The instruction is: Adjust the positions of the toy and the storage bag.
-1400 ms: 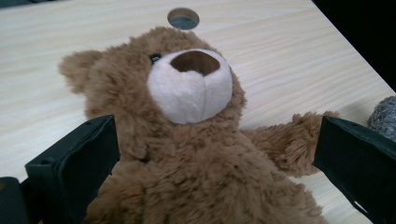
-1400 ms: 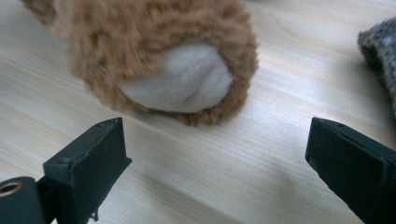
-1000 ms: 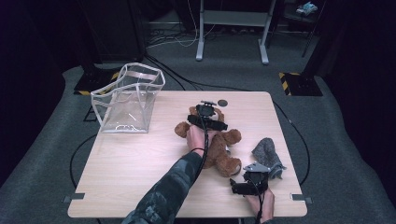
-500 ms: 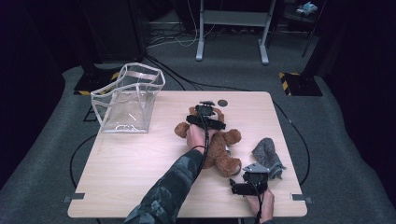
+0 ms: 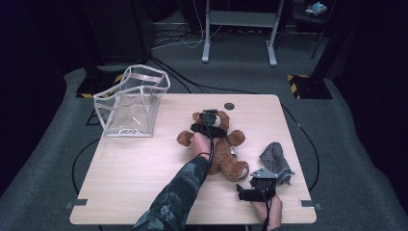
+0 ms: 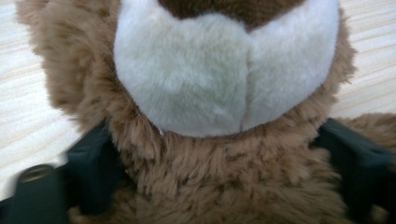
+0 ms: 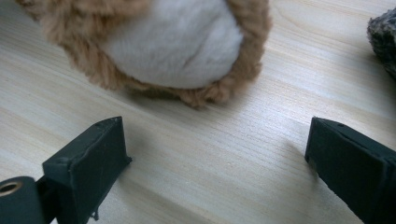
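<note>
- Left forearm (image 5: 180, 187): camouflage-patterned sleeve, enters from the bottom edge of the high view at about 6 o'clock and runs toward 12 o'clock to mid-table.
- Left hand (image 5: 199, 142): bare, wrapped round the gripper body, cable trailing back along the wrist.
- Left gripper (image 5: 208, 126): points away from the person and downward; its jaws have just been closing, and in the left gripper view they stand either side of the teddy bear (image 6: 224, 116), black pads sunk into the fur at 8 and 4 o'clock.
- Right hand (image 5: 269, 207): at the near table edge, about 5 o'clock.
- Right gripper (image 5: 245, 194): lies low and level, grey plate on top, jaws spread wide with bare surface between them.
</note>
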`<state>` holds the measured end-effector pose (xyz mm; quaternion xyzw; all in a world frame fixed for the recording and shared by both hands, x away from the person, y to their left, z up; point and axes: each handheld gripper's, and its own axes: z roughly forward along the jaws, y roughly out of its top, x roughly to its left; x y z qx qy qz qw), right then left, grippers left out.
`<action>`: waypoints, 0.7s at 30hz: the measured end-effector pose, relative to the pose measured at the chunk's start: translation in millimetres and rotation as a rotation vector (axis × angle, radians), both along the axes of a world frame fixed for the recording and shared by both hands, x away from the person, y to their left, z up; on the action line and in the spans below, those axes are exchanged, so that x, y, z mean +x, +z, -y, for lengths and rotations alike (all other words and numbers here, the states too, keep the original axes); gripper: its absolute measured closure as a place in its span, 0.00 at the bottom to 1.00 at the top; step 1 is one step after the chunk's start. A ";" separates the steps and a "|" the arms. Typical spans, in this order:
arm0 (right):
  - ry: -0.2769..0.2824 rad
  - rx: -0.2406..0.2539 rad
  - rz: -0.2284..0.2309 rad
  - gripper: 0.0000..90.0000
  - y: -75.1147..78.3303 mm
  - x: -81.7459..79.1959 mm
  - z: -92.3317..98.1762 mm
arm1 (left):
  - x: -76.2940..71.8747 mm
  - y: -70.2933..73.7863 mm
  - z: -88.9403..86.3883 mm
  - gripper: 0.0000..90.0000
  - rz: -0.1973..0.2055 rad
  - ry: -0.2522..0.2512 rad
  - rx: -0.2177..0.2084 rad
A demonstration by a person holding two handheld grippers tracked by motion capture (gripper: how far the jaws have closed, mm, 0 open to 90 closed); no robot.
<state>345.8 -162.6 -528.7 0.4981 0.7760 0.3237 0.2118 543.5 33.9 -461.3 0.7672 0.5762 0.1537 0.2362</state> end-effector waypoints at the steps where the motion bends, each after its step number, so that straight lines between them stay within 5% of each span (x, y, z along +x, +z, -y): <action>1: 0.001 0.000 0.001 0.05 0.0 0.2 0.0 | -1.2 -0.4 -0.3 0.24 0.003 -0.005 -0.007; 4: -0.005 0.003 -0.003 0.05 0.1 -0.1 -0.4 | -5.4 -1.2 0.9 0.49 0.032 -0.045 0.008; 8: -0.004 0.004 -0.003 0.05 0.1 -0.1 -0.4 | -8.1 -0.1 -0.3 0.61 0.055 -0.061 0.002; 16: -0.002 0.004 -0.001 0.05 0.1 0.0 -0.3 | -14.9 9.1 -10.6 0.65 0.099 -0.090 -0.047; 21: -0.003 0.011 0.000 0.06 0.3 -0.4 -0.6 | -25.2 27.6 -23.0 0.66 0.196 -0.111 -0.106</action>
